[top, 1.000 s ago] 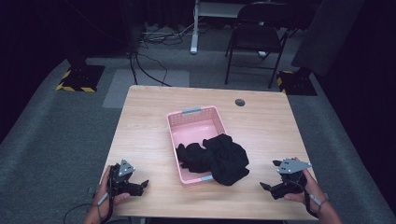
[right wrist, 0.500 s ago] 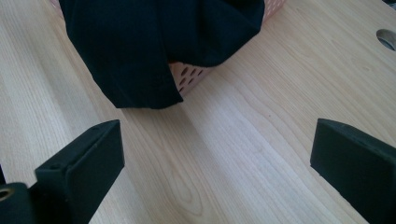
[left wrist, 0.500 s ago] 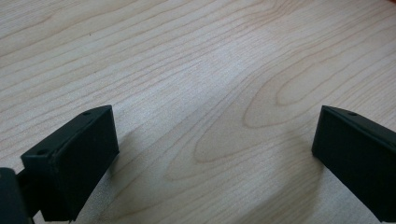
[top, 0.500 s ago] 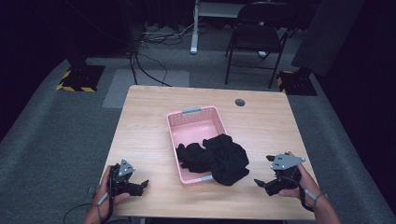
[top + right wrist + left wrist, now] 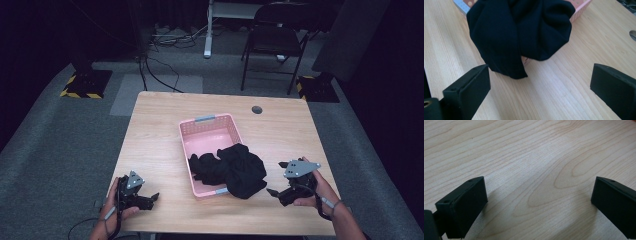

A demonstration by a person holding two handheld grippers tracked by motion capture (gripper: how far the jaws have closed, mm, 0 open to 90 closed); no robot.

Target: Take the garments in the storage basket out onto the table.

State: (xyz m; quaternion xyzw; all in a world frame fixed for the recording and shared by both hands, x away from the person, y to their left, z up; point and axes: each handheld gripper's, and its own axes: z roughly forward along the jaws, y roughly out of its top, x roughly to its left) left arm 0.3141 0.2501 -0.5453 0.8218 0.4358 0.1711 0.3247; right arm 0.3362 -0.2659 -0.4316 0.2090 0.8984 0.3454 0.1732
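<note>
My right gripper [image 5: 278, 192] has drifted in toward the black garment [image 5: 235, 170] since a second ago, jaws spread wide with nothing between them. The garment sits heaped in the near end of the pink basket [image 5: 207, 131], one fold spilling over the near corner onto the tabletop [image 5: 160, 150], just ahead of that gripper. My left gripper [image 5: 150, 198] hasn't budged, jaws apart over bare wood. I judge the approach has begun; the hanging fold looks like the easiest bite.

No legible text or labels anywhere
</note>
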